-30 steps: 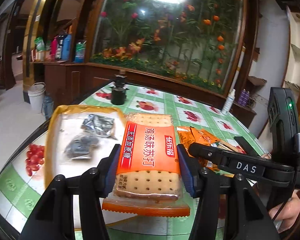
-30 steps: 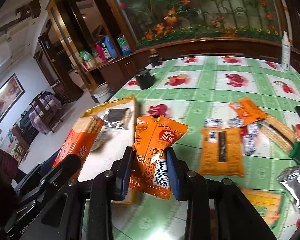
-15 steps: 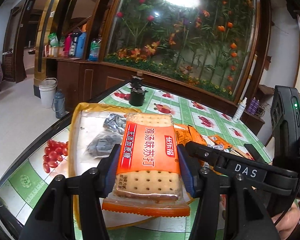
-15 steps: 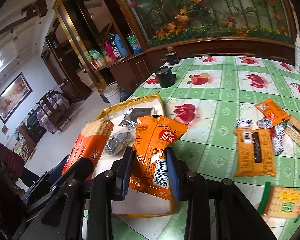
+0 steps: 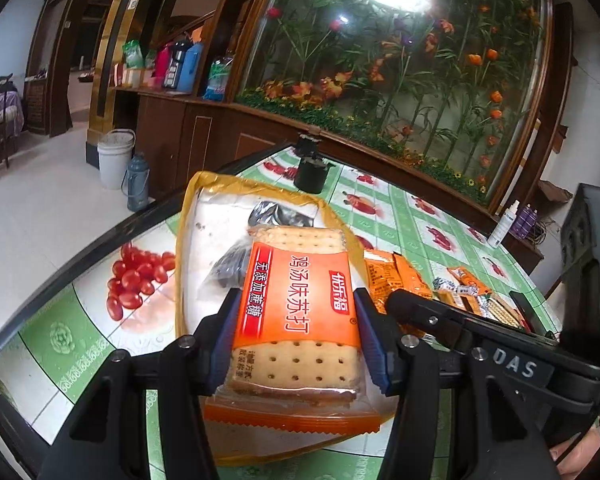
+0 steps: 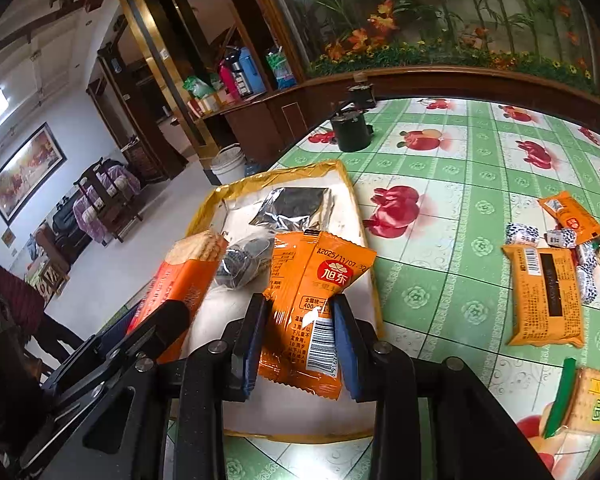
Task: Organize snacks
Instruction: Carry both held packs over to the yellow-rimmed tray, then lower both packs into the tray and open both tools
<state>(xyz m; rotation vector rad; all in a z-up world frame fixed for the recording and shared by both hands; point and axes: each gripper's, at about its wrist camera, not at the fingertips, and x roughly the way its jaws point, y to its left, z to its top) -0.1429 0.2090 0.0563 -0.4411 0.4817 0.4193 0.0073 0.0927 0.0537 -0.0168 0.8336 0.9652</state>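
My left gripper (image 5: 296, 334) is shut on an orange soda cracker pack (image 5: 300, 312) and holds it above the near part of a white tray with a yellow rim (image 5: 192, 216). My right gripper (image 6: 298, 334) is shut on an orange snack packet (image 6: 316, 304) over the same tray (image 6: 284, 172). The cracker pack also shows in the right wrist view (image 6: 180, 280) at the left. Two silver-and-dark packets (image 6: 296, 208) lie in the tray. The right gripper's body (image 5: 500, 356) crosses the left wrist view at the right.
Loose snacks lie on the green fruit-print tablecloth at the right: an orange bar pack (image 6: 544, 300), a small orange packet (image 6: 572, 216), wrapped candies (image 6: 540, 236), a yellow-green cracker pack (image 6: 592, 404). A black pot (image 6: 350, 130) stands at the table's far edge.
Both grippers have shifted left and toward the tray with their packs still held. The tray and the table's left edge now sit more central in both views.
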